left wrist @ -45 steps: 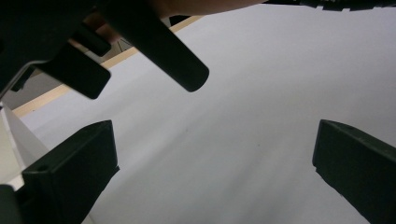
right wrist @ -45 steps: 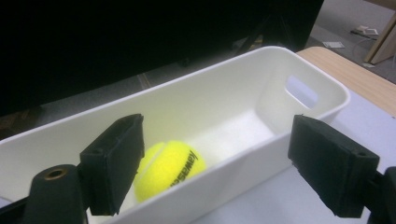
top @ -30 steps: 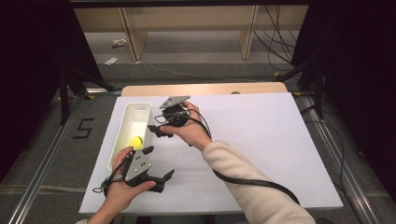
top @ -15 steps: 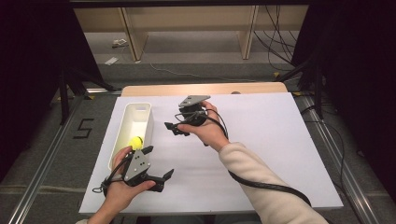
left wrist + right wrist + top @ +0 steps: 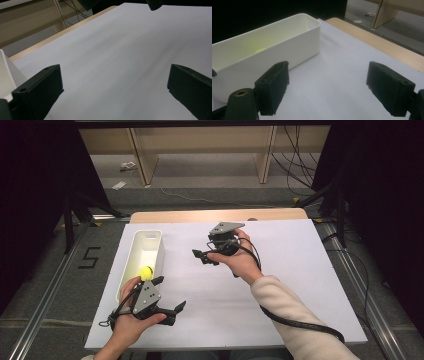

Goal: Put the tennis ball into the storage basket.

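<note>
Both black two-jaw grippers I hold stand wide open and empty: my right gripper (image 5: 202, 256) hovers mid-table, wrist bent, jaws pointing toward the long white plastic bin (image 5: 152, 240). My left gripper (image 5: 170, 295) sits low at the near edge, just beside that bin, where a small yellow ball (image 5: 145, 272) lies at the near end.

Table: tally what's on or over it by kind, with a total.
Ball: 1, yellow, inside the bin
Bin: 1, white, long
Claws: 2, left claw and right claw, both open and empty
Total: 4
</note>
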Demonstrator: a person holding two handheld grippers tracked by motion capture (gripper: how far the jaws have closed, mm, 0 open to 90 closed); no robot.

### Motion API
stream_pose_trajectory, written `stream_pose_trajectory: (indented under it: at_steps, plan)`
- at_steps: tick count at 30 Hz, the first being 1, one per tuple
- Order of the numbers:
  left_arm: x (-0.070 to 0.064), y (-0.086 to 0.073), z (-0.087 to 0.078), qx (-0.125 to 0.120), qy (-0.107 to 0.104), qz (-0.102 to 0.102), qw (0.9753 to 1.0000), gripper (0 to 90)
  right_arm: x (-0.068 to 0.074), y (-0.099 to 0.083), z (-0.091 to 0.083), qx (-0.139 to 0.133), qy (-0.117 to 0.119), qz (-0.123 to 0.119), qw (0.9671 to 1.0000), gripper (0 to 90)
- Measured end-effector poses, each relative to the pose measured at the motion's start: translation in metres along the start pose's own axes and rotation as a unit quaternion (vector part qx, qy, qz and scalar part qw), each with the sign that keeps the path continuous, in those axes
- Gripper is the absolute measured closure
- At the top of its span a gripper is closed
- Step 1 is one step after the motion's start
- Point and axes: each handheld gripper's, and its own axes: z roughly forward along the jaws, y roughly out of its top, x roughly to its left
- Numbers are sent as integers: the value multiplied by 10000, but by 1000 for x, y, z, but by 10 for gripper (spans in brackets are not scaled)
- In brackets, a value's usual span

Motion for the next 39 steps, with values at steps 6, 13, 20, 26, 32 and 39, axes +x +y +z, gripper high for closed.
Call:
stream_pose_trajectory:
  at_steps: [6,13,20,26,32,39]
  plan:
    - [0,0,0,26,11,-6,10000,0,-8,-10,-11,-12,-110,70,9999,192]
    - [0,0,0,28,18,22,10000,0,-17,-24,-25,19,-227,157,9996,192]
    - [0,0,0,29,25,19,10000,0,-26,-38,-42,34,-384,238,9990,192]
    - [-1,0,0,33,22,-5,10000,0,-30,-48,-57,25,-463,288,9985,192]
    - [0,0,0,50,27,32,10000,0,-36,-59,-68,-15,-493,457,9977,192]
    - [0,0,0,53,28,19,10000,0,-40,-66,-80,-45,-559,501,9972,192]
